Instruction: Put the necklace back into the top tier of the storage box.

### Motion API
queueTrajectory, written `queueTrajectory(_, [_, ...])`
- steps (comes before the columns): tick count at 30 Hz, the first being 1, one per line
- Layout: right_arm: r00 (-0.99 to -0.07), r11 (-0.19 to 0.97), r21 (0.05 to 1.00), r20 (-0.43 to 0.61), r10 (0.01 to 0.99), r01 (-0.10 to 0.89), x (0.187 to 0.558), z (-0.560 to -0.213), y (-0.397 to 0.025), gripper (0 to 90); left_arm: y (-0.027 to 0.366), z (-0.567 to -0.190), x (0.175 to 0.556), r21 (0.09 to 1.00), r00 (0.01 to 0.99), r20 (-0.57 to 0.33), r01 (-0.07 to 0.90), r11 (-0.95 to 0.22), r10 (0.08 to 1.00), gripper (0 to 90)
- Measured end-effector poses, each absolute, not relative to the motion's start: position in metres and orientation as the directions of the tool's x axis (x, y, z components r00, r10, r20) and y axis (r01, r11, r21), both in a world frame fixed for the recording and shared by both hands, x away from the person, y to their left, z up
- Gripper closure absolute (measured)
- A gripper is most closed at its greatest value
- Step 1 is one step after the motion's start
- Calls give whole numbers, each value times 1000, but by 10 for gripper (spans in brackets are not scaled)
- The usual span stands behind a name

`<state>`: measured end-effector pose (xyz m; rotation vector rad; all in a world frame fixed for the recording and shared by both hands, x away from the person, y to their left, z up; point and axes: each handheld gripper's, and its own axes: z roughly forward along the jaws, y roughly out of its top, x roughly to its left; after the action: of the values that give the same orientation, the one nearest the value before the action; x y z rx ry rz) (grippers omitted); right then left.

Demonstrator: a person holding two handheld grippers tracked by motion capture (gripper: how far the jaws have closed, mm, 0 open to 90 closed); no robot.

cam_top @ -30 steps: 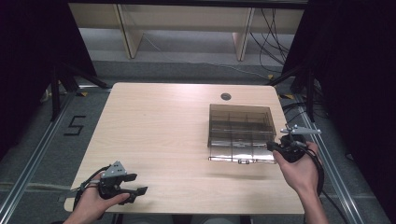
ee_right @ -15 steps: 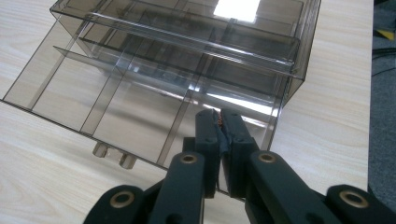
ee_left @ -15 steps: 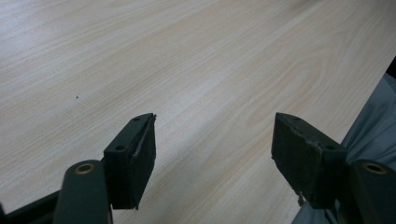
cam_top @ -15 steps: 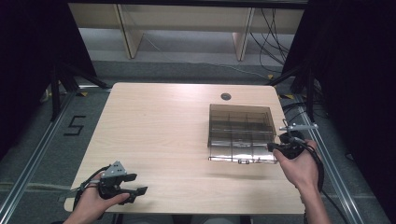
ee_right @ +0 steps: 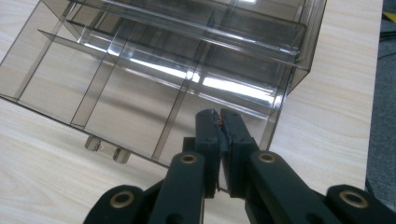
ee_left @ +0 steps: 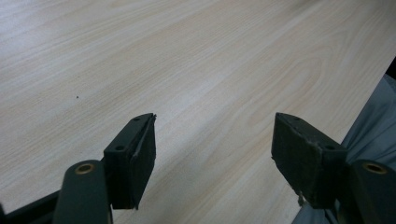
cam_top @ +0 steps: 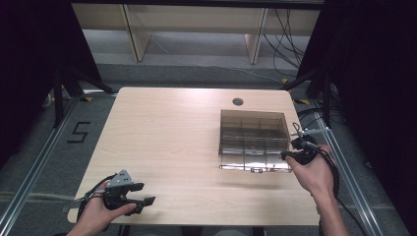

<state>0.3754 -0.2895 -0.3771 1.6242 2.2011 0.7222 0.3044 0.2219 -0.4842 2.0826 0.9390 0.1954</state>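
While the left gripper (cam_top: 129, 195) rests wide open, the right gripper (ee_right: 220, 122) pinches something tiny, orange, hard to identify, above the smoky divided organizer box (ee_right: 154, 70).

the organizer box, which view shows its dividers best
The right gripper view: the box sits close, its smoky clear dividers and two small front knobs plain, with the shut right claw at its near right corner. The high view shows the whole box on the table, smaller. The left gripper view shows bare tabletop.
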Motion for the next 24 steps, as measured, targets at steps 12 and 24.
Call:
queueTrajectory(12, [-318,251,530,37,947,810,385,-383,-290,870,222,-484,304,739,709,-180,555,-382,682,306])
queueTrajectory(24, [-290,232,463,58,955,856,391,-383,-284,870,222,-484,304,740,710,-180,554,-381,681,306])
